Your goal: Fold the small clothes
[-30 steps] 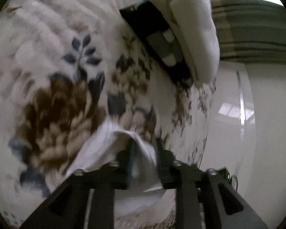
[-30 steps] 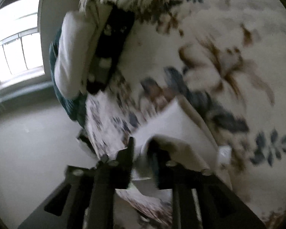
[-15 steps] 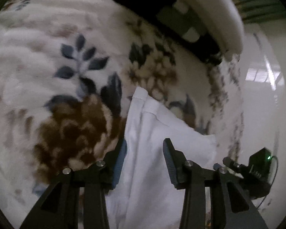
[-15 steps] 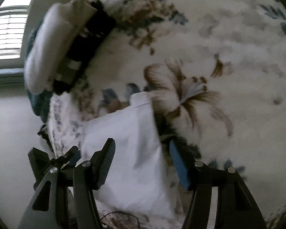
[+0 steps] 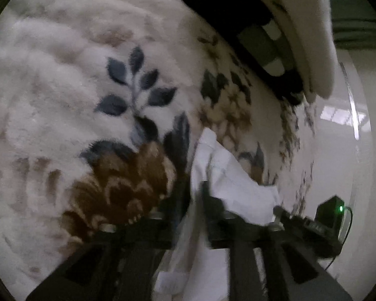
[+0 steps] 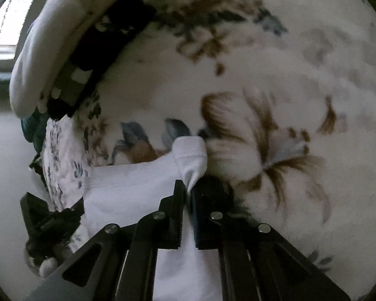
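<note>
A small white garment point(image 5: 228, 175) lies on a fluffy floral blanket point(image 5: 87, 87). My left gripper point(image 5: 194, 190) is shut on the garment's edge, with white cloth bunched between the fingers. In the right wrist view the same white garment point(image 6: 127, 190) spreads to the left, and my right gripper point(image 6: 189, 188) is shut on its other corner, the cloth pinched into a peak between the jaws. Each gripper shows at the edge of the other's view: the right gripper point(image 5: 310, 223) and the left gripper point(image 6: 50, 223).
A stack of folded clothes, white on top point(image 5: 310, 25) and black with grey checks below point(image 5: 253, 40), lies at the blanket's far edge; it also shows in the right wrist view point(image 6: 62, 50). The blanket's edge drops to a pale floor point(image 5: 338, 138). A window point(image 6: 10, 25) is beyond.
One second ago both grippers held the garment, half a second ago both were open over it lying flat; now both have closed on its near corners.
</note>
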`<state>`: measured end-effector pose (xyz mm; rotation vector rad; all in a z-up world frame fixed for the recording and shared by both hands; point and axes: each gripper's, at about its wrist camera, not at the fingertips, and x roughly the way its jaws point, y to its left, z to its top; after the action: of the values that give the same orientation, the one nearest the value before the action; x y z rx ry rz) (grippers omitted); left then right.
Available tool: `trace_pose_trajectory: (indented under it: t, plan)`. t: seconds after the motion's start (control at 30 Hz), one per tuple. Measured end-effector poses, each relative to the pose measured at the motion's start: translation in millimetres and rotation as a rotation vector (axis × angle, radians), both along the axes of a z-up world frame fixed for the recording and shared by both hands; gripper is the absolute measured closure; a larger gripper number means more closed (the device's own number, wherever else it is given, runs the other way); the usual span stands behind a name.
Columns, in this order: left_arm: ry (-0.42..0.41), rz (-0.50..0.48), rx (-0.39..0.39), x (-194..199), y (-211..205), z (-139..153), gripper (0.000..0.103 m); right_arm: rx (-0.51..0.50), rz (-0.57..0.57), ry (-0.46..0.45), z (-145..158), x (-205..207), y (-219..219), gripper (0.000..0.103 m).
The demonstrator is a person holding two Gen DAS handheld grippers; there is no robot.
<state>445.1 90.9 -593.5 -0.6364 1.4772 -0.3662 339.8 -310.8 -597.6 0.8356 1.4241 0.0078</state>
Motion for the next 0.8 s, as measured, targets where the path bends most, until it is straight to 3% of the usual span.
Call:
trace_pose_trajectory:
  t: [0.03,0.07,0.1,0.17,0.27,0.4,0.57,0.6,0.63,0.67,0.7,0.8]
  plan:
    - [-0.007,-0.012,-0.017,-4,2,3,0.046,0.012,-0.003,0.001,1,-4,-3,0.064]
    - [-0.014,-0.021,-0.042,-9,2,5,0.039,0.030,-0.008,-0.003,3,-9,-7,0.042]
    - [-0.014,-0.024,-0.060,-15,3,5,0.038,0.055,-0.016,-0.013,4,-16,-11,0.035]
    - [0.013,-0.035,-0.113,-27,3,-2,0.038,0.129,-0.017,-0.006,-2,-36,-18,0.035]
    - [0.056,-0.065,-0.131,-43,-5,-17,0.038,0.199,-0.005,0.038,-20,-58,-15,0.035]
    - [0.072,-0.091,-0.174,-52,-25,-28,0.038,0.378,0.029,0.047,-52,-76,3,0.035]
    - [0.054,-0.072,-0.159,-56,-37,-29,0.038,0.443,0.016,0.023,-70,-71,15,0.033]
    - [0.043,-0.059,-0.150,-56,-39,-24,0.046,0.449,0.031,0.008,-69,-67,19,0.033]
    - [0.037,-0.057,-0.140,-58,-37,-22,0.069,0.450,0.045,-0.001,-67,-66,21,0.035]
    - [0.038,-0.056,-0.135,-59,-39,-21,0.080,0.443,0.065,-0.006,-65,-65,25,0.050]
    - [0.034,-0.051,-0.133,-61,-35,-16,0.084,0.444,0.085,-0.006,-63,-62,29,0.072]
    - [0.012,-0.054,-0.102,-63,-40,0,0.085,0.426,0.106,-0.031,-47,-59,32,0.079]
